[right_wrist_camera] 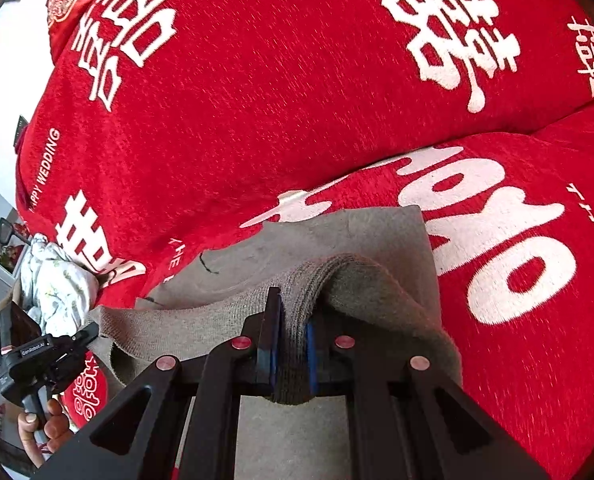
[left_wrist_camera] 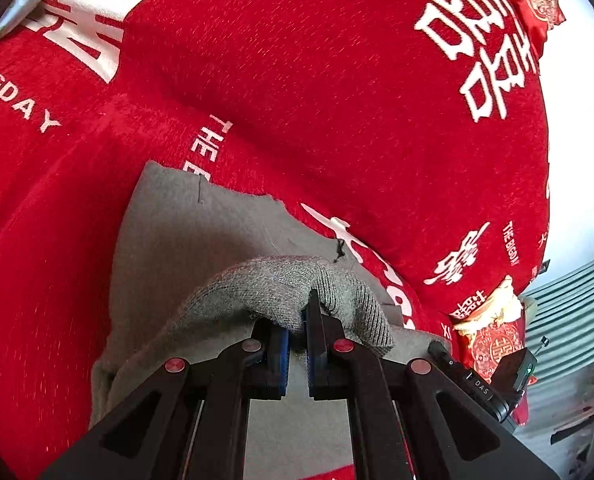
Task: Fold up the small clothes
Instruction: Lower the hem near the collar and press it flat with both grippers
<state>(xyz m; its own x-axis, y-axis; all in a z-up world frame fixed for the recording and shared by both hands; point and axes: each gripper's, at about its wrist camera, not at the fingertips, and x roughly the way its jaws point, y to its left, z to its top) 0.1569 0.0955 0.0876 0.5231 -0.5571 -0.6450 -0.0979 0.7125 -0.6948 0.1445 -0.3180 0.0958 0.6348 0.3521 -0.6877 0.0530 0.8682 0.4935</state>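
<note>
A small grey knit garment (left_wrist_camera: 201, 232) lies on a red sofa cover with white lettering (left_wrist_camera: 297, 80). My left gripper (left_wrist_camera: 297, 320) is shut on a raised fold of its ribbed edge, lifted over the flat part. My right gripper (right_wrist_camera: 293, 320) is shut on another bunched fold of the same garment (right_wrist_camera: 361, 232) and holds it above the flat part. The left gripper also shows at the lower left of the right wrist view (right_wrist_camera: 45, 356), held by a hand.
Red cushions with white characters (right_wrist_camera: 297, 80) rise behind the garment. A red and gold pillow (left_wrist_camera: 493, 340) lies at the sofa's right end. A white floral cloth (right_wrist_camera: 53, 280) lies at the left. A radiator (left_wrist_camera: 573, 304) stands beyond the sofa.
</note>
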